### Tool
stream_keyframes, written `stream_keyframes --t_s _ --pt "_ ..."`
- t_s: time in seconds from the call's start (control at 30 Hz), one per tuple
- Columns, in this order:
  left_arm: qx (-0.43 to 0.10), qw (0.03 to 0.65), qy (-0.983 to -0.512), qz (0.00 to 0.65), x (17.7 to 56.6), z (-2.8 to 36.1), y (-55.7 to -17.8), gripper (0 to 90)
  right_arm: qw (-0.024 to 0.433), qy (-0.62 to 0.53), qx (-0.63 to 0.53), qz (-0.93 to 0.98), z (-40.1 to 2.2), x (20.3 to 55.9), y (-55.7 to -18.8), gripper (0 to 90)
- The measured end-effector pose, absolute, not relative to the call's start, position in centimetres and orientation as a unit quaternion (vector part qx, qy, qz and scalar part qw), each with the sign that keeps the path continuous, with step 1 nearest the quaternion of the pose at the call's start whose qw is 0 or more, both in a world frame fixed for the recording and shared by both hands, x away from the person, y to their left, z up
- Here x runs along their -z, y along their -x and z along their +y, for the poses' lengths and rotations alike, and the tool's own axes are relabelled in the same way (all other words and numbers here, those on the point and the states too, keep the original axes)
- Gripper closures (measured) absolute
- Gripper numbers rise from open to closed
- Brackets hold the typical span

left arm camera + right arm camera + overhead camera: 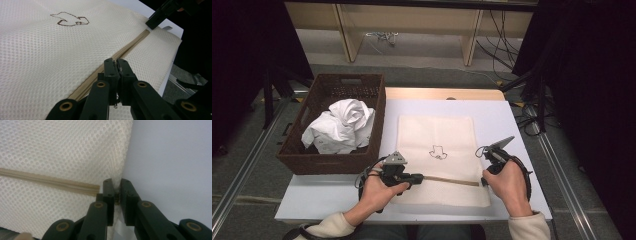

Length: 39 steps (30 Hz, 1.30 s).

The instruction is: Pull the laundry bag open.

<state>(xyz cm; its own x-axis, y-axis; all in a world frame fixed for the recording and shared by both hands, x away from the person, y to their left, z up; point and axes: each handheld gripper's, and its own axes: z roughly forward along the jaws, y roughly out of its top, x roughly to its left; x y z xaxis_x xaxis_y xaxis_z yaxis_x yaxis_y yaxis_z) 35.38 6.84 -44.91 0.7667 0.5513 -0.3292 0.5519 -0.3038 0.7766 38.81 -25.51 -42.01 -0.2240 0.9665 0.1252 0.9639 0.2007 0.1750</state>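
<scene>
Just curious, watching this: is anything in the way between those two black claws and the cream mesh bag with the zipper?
Nothing visible. The left gripper is shut at the zipper, and the right gripper pinches the mesh bag at its edge.

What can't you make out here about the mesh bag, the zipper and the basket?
- Zipper pull: left gripper view, hidden between the left tool's closed jaws.
- Mesh bag contents: all views, opaque fabric.
- Basket bottom: high view, covered by crumpled white cloth.

Mesh bag (439,145) lying at table (507,120) centre; basket (294,160) sitting at nine o'clock, holding cloth (343,125).
</scene>
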Motion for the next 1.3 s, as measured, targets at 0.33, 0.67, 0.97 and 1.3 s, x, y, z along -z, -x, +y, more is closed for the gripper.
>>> stream_keyframes --t_s 0.33,0.67,0.97,1.3 --pt "0.0 0.479 -0.805 0.349 45.1 7.3 -35.3 86.6 0.005 -0.619 -0.105 0.779 -25.6 42.0 -38.9 84.1" --pt "-0.002 0.48 -0.804 0.352 45.2 7.5 -35.2 86.6 0.002 -0.625 -0.1 0.774 -25.5 41.9 -38.8 84.1" --pt "-0.006 0.478 -0.802 0.358 45.2 8.2 -35.3 86.6 -0.002 -0.65 -0.099 0.753 -25.1 41.9 -38.7 84.1" --pt "-0.006 0.479 -0.799 0.364 45.3 8.5 -35.2 86.7 -0.012 -0.646 -0.088 0.758 -25.1 41.8 -38.8 84.1"
